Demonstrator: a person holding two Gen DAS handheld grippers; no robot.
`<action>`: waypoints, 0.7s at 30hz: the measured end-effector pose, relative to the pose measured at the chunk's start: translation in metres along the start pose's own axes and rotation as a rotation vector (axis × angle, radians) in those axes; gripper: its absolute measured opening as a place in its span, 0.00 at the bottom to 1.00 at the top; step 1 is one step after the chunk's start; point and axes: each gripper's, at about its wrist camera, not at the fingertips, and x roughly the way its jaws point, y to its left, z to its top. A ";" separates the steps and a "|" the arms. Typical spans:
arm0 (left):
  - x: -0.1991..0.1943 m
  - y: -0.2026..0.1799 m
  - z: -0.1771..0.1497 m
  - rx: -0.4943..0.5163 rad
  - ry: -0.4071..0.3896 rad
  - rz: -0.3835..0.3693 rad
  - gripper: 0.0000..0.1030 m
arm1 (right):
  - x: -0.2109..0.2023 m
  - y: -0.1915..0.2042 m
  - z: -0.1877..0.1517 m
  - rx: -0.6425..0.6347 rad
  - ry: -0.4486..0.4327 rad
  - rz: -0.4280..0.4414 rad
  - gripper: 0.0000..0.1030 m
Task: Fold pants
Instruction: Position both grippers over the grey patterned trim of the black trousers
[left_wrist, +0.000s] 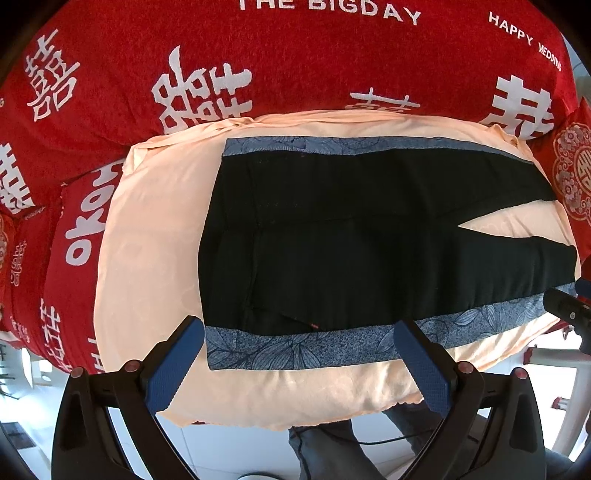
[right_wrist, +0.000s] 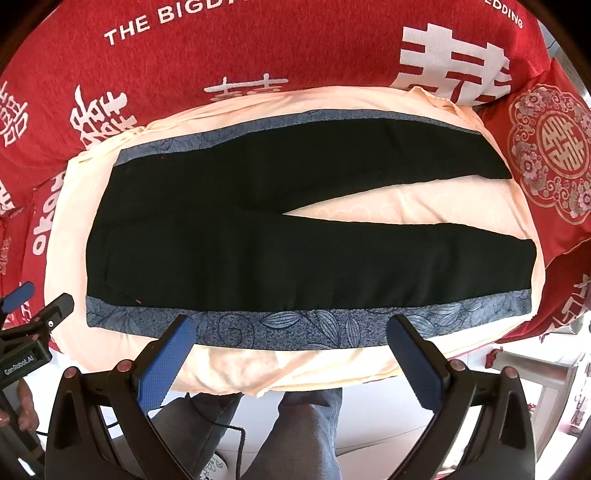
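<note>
The pants (right_wrist: 295, 236) lie flat and spread out on a peach cloth (right_wrist: 229, 373), so nothing rises above the work surface across its middle. The near edge of the cloth is bare in front of both grippers, the left gripper (left_wrist: 299, 332) and the right gripper (right_wrist: 291, 328), each with its jaws wide apart and holding nothing. A wedge of bare cloth shows between the two legs toward the right. At the back a red cover (right_wrist: 258, 48) rises like a wall just behind the cloth, and a red cushion (right_wrist: 554, 155) closes off the right end. Red fabric also crowds the left end. Below the near edge stand the person's legs (right_wrist: 306, 435).
</note>
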 end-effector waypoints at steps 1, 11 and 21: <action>0.000 0.000 0.000 0.001 0.000 0.001 1.00 | 0.000 0.000 0.000 0.002 -0.002 0.000 1.00; -0.002 -0.006 0.008 -0.001 -0.001 0.013 1.00 | -0.002 -0.005 0.006 0.000 -0.007 0.001 1.00; -0.004 -0.020 0.007 -0.041 0.003 0.070 1.00 | 0.001 -0.018 0.013 -0.021 -0.004 0.035 1.00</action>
